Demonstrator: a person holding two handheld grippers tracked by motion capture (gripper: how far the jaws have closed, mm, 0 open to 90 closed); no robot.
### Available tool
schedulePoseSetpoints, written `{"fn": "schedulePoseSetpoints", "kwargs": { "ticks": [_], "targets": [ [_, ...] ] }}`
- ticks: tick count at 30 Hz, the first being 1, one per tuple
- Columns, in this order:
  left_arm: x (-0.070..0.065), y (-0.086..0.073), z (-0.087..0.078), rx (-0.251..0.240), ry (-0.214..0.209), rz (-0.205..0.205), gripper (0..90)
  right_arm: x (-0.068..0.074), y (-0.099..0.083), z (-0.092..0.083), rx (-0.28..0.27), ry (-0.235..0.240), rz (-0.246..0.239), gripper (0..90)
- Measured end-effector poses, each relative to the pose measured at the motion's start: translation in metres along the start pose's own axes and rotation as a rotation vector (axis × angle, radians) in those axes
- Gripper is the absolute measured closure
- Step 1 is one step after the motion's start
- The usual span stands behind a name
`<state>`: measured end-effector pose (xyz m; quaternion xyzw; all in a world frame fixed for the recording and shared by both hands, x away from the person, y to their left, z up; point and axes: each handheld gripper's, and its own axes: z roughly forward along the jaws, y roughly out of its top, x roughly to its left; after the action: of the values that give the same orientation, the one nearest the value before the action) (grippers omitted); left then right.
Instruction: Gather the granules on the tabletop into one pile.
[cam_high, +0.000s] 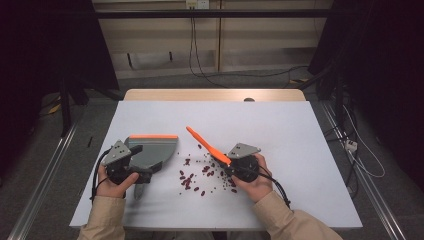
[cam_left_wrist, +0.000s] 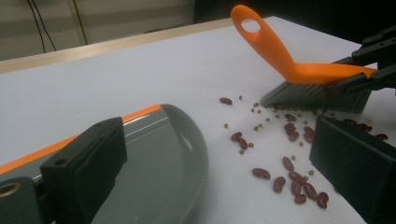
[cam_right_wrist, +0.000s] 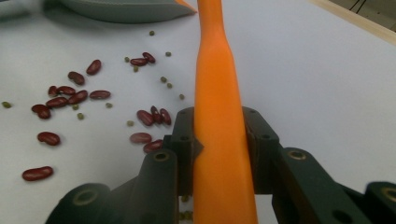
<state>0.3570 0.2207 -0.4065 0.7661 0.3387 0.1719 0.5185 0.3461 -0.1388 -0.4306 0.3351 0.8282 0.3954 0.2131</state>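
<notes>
White tabletop (cam_high: 280, 130) ran across the middle of the high view, ringed by dark floor and cables along the upper edge. At lower right of centre, the right gripper (cam_high: 231, 162) had its jaws clamped on the orange brush (cam_high: 207, 145); in the right gripper view the pads pinched the orange handle from both sides, the handle running up the middle of the frame. In the left gripper view the brush's grey bristles (cam_left_wrist: 310, 95) rested on the table at upper right, touching the nearest of the scattered beans (cam_high: 192, 180). Those dark red beans, with smaller green ones among them, lay loose between the brush and the grey dustpan (cam_high: 155, 150), which sat at centre left with its orange lip toward the far edge. The left gripper (cam_high: 140, 172) held the dustpan at its near end, though whether its jaws pressed on the handle could not be told. The sweeping step appeared to be in hand, with most beans not yet gathered. The next move would likely call for dragging the bristles leftward through the spill toward the dustpan's open edge while the pan stayed flat and steady.
</notes>
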Motion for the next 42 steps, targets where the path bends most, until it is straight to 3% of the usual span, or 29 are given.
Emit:
{"fn": "schedulePoseSetpoints", "kwargs": {
  "ticks": [12, 23, 27, 37, 42],
  "targets": [
    [0.0, -0.001, -0.002, 0.004, -0.001, 0.006, 3.9, 0.012, 0.0, -0.002, -0.001, 0.014, -0.031, 70.1],
    [-0.001, -0.001, -0.002, 0.0, 0.0, 0.007, 3.9, 0.017, 0.0, -0.004, -0.01, 0.045, -0.033, 70.2],
    [0.0, -0.001, -0.002, 0.002, 0.002, 0.01, 4.0, 0.017, 0.001, -0.005, -0.014, 0.036, -0.038, 70.4],
    [0.001, -0.001, -0.003, 0.004, 0.006, 0.006, 4.1, -0.015, 0.014, -0.015, -0.099, 0.048, 0.009, 71.0],
    [0.001, -0.001, -0.003, -0.004, 0.007, -0.004, 4.1, -0.04, 0.021, -0.006, -0.15, 0.082, 0.055, 71.0]
  ]
}}
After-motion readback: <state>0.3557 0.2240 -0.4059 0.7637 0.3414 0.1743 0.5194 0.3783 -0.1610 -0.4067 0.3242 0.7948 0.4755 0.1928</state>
